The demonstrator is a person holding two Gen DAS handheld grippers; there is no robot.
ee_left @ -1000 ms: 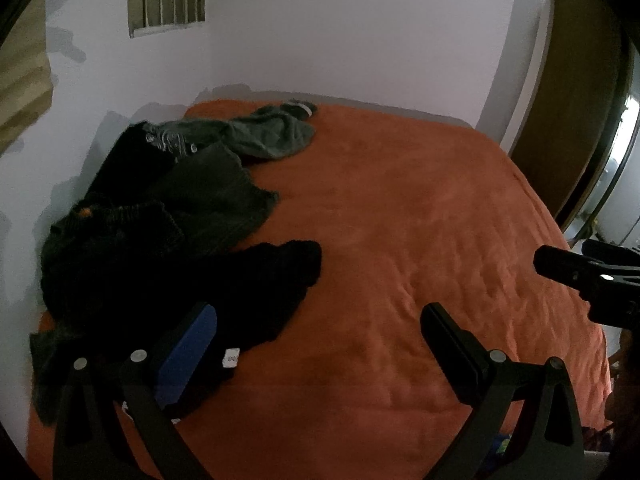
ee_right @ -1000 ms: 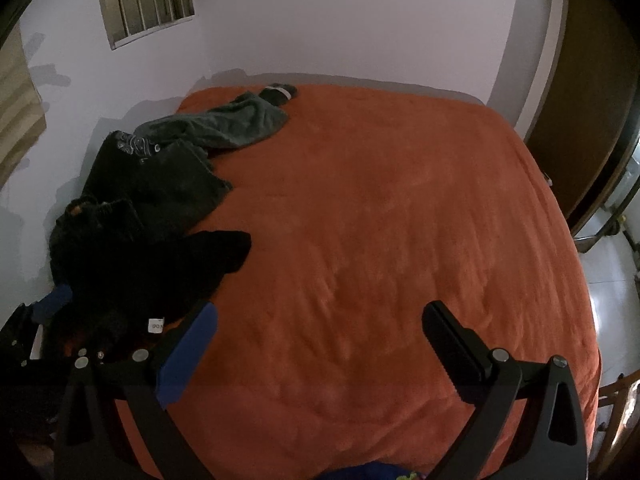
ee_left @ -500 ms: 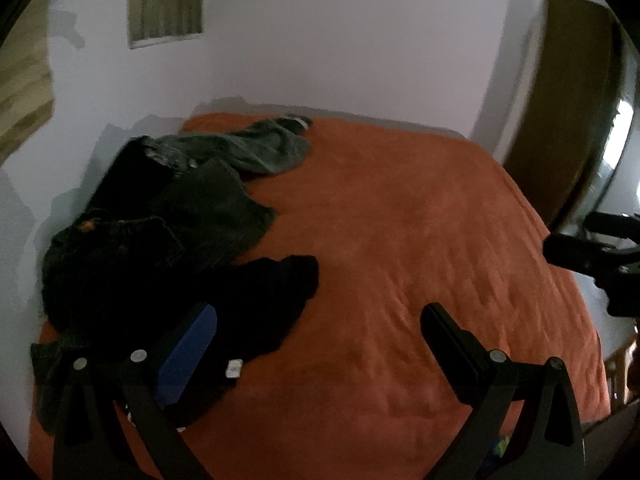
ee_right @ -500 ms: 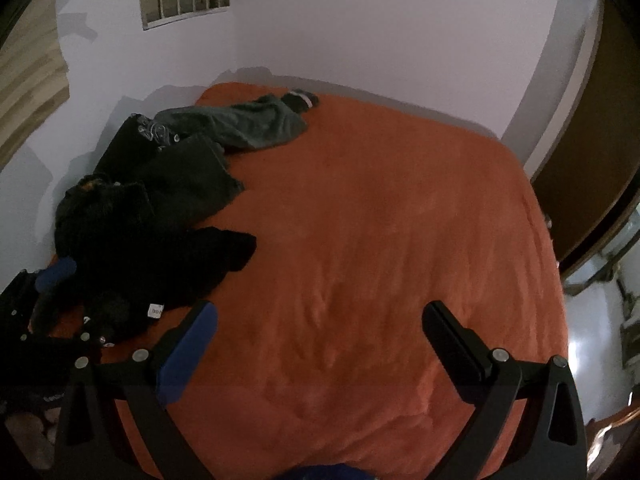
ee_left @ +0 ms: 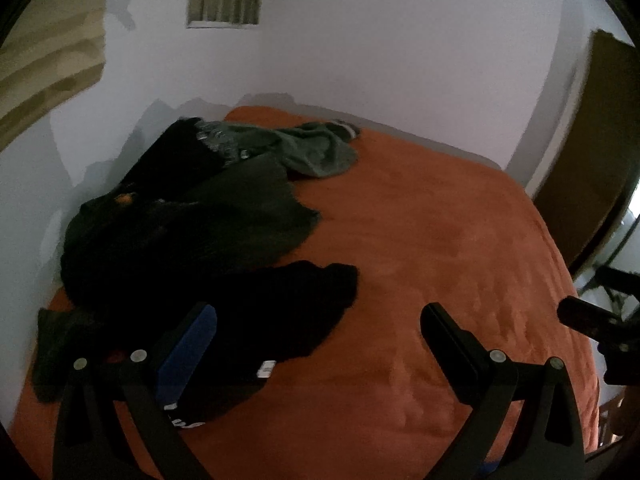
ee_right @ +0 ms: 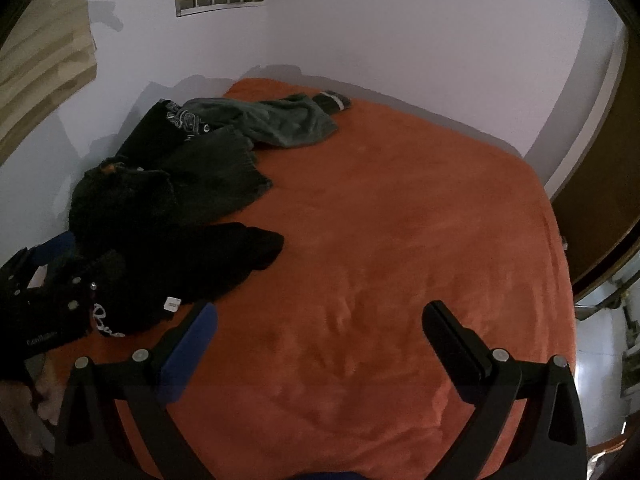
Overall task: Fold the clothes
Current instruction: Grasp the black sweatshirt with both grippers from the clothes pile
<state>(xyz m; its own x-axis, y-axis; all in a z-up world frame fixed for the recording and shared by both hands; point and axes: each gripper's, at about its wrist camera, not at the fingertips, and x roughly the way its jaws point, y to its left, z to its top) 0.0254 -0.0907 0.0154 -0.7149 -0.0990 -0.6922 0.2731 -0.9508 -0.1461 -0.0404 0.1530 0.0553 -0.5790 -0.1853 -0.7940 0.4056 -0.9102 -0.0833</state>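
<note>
Overall, orange bed (ee_right: 400,220) fills both views. Clothes pile (ee_right: 172,200) heaped on bed's left side against wall. Grey-green garment (ee_right: 288,120) at pile's far end; black garment (ee_left: 280,312) with white tag at pile's near end. Left gripper (ee_left: 316,320) spread wide, empty, above black garment's edge. Right gripper (ee_right: 316,320) spread wide, empty, over bare bed.
</note>
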